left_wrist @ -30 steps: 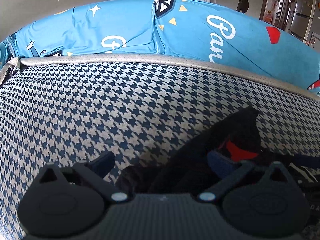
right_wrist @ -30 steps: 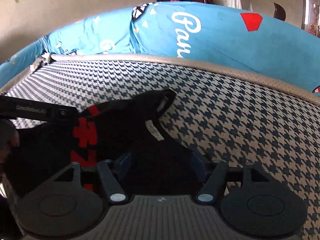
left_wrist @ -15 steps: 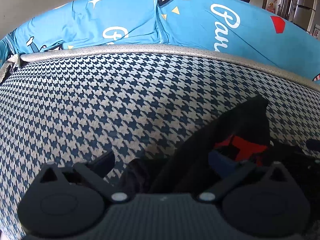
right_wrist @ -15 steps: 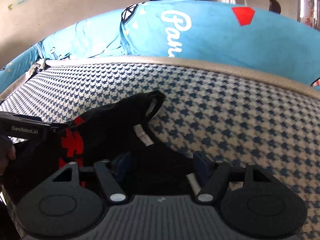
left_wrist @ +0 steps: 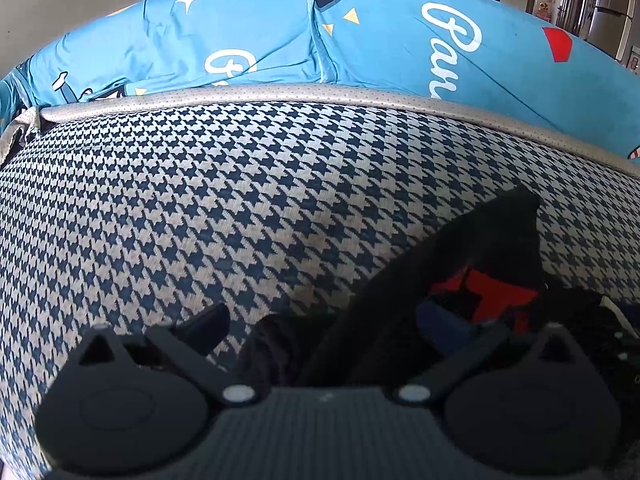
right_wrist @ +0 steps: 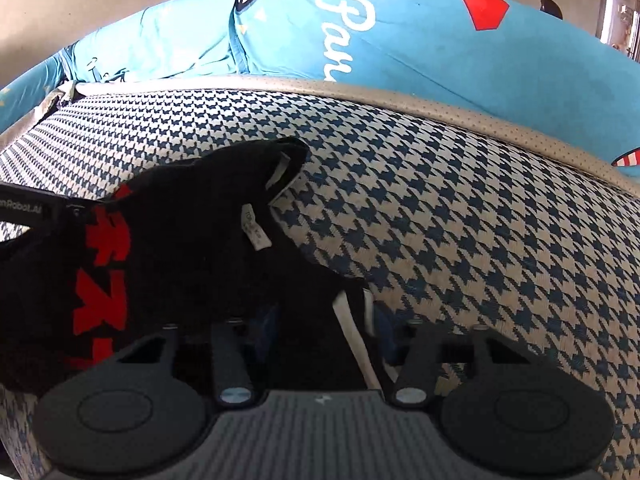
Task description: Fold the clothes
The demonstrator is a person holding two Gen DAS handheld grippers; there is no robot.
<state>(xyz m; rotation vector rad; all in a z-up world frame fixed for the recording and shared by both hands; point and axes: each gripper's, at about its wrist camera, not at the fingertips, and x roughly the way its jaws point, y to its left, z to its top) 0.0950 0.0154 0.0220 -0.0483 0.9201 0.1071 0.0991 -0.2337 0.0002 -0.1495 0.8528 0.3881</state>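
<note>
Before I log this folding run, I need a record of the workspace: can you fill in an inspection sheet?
Surface: navy-and-cream houndstooth cushion with a grey piped edge.
Job's things: black garment with red print, crumpled; white label showing.
Clutter: nothing seen.
Grippers: right claw closing, black cloth between its fingers; left claw open, garment edge in the gap.
Cables: nothing seen.
Surroundings: bright blue printed sheet behind the cushion; wall and furniture beyond.

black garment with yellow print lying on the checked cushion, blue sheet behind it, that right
Not quite: the print is red, not yellow. The right wrist view shows red characters on the black garment. The rest stands: it lies on the checked cushion, with the blue sheet behind.
</note>
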